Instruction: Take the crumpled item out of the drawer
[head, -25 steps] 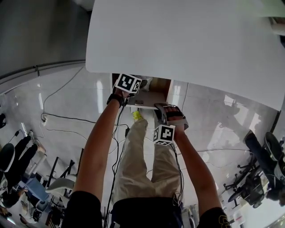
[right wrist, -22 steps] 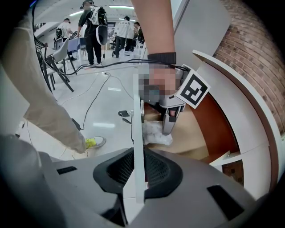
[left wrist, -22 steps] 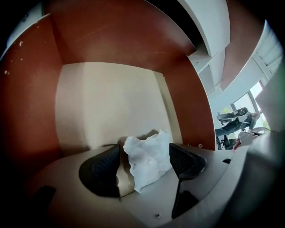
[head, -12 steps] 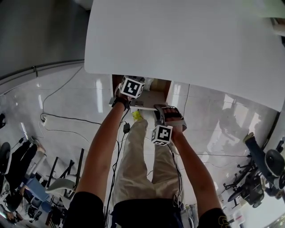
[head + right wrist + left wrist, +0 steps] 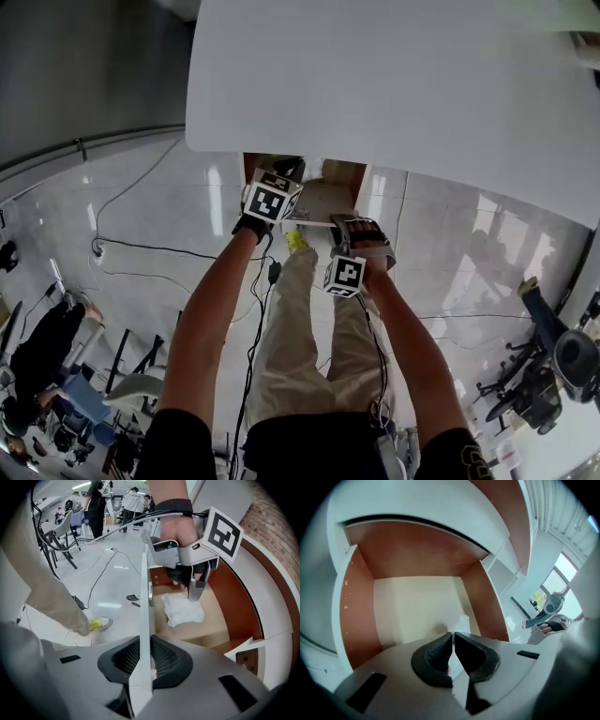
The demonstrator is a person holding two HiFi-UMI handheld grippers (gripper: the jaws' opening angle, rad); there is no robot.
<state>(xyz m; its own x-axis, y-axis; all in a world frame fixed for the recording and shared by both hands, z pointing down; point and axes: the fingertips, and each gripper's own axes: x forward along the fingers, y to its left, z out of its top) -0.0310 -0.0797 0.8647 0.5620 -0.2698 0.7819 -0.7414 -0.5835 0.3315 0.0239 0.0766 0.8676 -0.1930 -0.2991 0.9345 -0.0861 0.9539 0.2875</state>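
Observation:
The white crumpled item (image 5: 183, 609) is in the open brown-walled drawer (image 5: 220, 597). My left gripper (image 5: 193, 590) reaches down into the drawer, its tips at the item's upper edge. In the left gripper view its jaws (image 5: 453, 641) have just been closing and now stand shut, with a thin white edge (image 5: 463, 620) of the item sticking out above them. My right gripper (image 5: 145, 660) is shut on the drawer's white front panel (image 5: 145, 611). The head view shows both grippers under the white tabletop (image 5: 394, 84), the left gripper (image 5: 287, 178) over the drawer (image 5: 323, 199), the right gripper (image 5: 337, 227) at its front.
A metal handle (image 5: 150, 592) sits on the drawer front. Black cables (image 5: 141, 248) run over the glossy floor at the left. My leg and yellow shoe (image 5: 294, 240) stand just before the drawer. Chairs (image 5: 131, 375) and people (image 5: 96, 508) are further off.
My left gripper's marker cube has drawn back a little from the drawer toward me, rising. The right gripper has stayed on the drawer front.

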